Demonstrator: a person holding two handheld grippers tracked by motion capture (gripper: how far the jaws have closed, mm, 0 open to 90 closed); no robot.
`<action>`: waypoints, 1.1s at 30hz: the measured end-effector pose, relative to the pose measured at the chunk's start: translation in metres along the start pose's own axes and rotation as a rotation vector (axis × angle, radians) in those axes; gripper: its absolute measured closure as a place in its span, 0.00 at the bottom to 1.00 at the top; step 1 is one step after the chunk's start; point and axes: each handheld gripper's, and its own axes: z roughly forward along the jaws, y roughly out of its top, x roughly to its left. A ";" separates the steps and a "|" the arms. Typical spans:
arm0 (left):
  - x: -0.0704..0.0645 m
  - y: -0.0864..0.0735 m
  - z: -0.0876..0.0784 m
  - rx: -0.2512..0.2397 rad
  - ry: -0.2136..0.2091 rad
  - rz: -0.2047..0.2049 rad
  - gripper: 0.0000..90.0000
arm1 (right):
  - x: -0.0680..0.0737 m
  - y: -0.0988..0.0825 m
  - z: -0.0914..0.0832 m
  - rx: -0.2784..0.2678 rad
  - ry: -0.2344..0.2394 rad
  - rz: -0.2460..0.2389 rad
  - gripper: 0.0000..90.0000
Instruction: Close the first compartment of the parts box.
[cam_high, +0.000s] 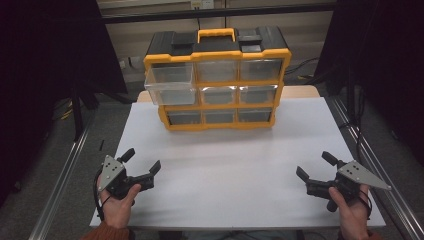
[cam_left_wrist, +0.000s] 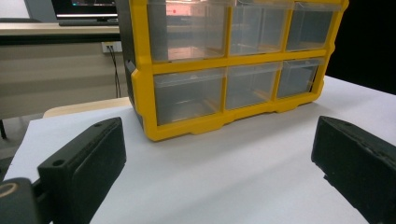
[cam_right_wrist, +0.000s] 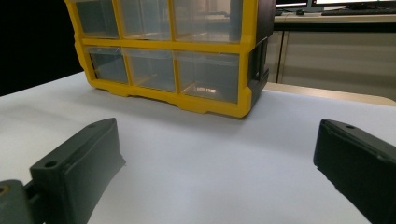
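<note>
A person is sitting at the near edge of the white table (cam_high: 230, 165), holding the left gripper (cam_high: 142, 162) and the right gripper (cam_high: 315, 165) low over the near corners, well apart from each other. Both are standing with their jaws spread wide and nothing between them. Both are pointing toward the yellow organizer (cam_high: 217, 80), which to me looks like a resting stance before any reach begins.

The organizer is standing upright at the far middle of the table, its clear fronts facing the person, probably so the drawers are pulling straight toward the hands. It is carrying 9 clear drawers in 3 rows of 3, with a yellow handle (cam_high: 216, 35) on top. The top-left drawer (cam_high: 170, 82) is sticking out past the frame, partly open, while the other 8 are sitting flush.

From the left gripper view, the bottom drawers (cam_left_wrist: 189, 95) are looking empty. From the right gripper view, the same row (cam_right_wrist: 208, 77) is showing bare floors too. What the pulled-out drawer is holding, I cannot tell; it is looking clear and likely empty. I judge it to be the likeliest target, nearer the left gripper.
</note>
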 end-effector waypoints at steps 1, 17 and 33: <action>0.001 0.001 0.000 0.000 -0.013 0.004 0.04 | 0.000 0.000 0.000 0.000 -0.001 -0.003 0.01; -0.008 0.007 -0.002 0.010 -0.048 0.019 0.03 | 0.000 0.000 0.000 0.003 -0.001 -0.009 0.01; -0.021 0.021 -0.004 0.017 -0.092 0.027 0.03 | 0.001 0.000 0.000 0.009 0.009 -0.019 0.01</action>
